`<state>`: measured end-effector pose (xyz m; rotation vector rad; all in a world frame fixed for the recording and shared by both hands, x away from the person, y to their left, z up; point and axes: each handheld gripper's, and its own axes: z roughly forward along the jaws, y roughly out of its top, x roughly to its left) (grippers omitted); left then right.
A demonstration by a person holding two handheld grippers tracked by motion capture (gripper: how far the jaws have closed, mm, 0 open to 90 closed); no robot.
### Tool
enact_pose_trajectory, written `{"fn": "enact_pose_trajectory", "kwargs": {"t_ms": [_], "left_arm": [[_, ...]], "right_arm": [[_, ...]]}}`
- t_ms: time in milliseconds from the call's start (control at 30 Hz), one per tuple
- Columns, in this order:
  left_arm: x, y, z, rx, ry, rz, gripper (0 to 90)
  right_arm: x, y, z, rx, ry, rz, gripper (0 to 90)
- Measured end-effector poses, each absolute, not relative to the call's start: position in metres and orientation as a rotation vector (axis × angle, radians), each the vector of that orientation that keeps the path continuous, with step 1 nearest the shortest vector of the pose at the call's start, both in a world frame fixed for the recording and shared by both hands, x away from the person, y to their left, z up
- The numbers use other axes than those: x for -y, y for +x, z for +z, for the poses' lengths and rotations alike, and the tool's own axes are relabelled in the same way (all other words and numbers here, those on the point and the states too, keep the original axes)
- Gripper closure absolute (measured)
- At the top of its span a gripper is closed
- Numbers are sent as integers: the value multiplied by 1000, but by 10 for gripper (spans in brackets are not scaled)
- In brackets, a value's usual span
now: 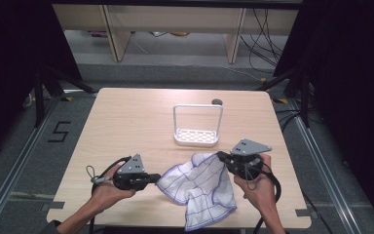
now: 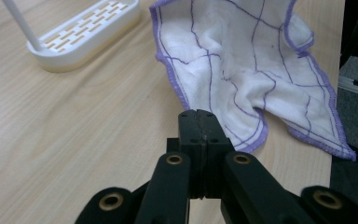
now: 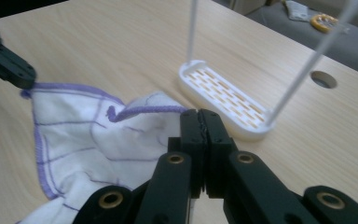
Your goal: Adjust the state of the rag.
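Two grippers noted on one cloth [image 1: 199, 183], white with purple grid lines, at near middle of table [image 1: 126, 122]. Found left gripper [image 1: 157, 178] with jaws pressed together on cloth's left corner; confirmed from right gripper view, corner nipped at far left there. Found right gripper [image 1: 221, 156] likewise clamped, on cloth's far right edge, purple hem bunched at its tips. Saw cloth slung between the two, near part trailing toward table's near edge.

Judged step as lifting or spreading by two corners: grip made, carry not yet begun. Reckoned next move called for raising both hands evenly, keeping hem taut, and clearing white rack [image 1: 196, 136] standing just beyond cloth on far side.

Read one mark: black "5" [image 1: 59, 131] on floor left of table. Made out no brand or label on cloth, rack or grippers.
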<state>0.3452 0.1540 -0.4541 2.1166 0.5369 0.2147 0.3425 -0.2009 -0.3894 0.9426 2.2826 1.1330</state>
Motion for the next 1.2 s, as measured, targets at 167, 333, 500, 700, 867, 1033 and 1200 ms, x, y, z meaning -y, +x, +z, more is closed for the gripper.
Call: {"fn": "enact_pose_trajectory", "kwargs": {"t_ms": [167,333,500,700,867,1033,1200], "left_arm": [[-163,350,-442,-569,2077,239,896],[-154,375,-451,-611,2105,253,896],[-138,410,-476,-654,2203,300,896],[-133,435,-495,-724,2228,321,895],[-134,432,-491,-724,2196,321,854],[-145,409,-474,-740,2090,288,683],[-146,375,-469,-716,2078,198,574]], "right_arm": [[230,348,-397,-2229,1083,1127,897],[241,368,-420,-2230,1175,1086,896],[244,404,-462,-2291,1279,940,895],[247,413,-478,-2315,1340,826,833],[250,402,-467,-2257,1385,852,656],[253,370,-441,-2245,1333,936,592],[252,335,-435,-2250,1274,963,561]]}}
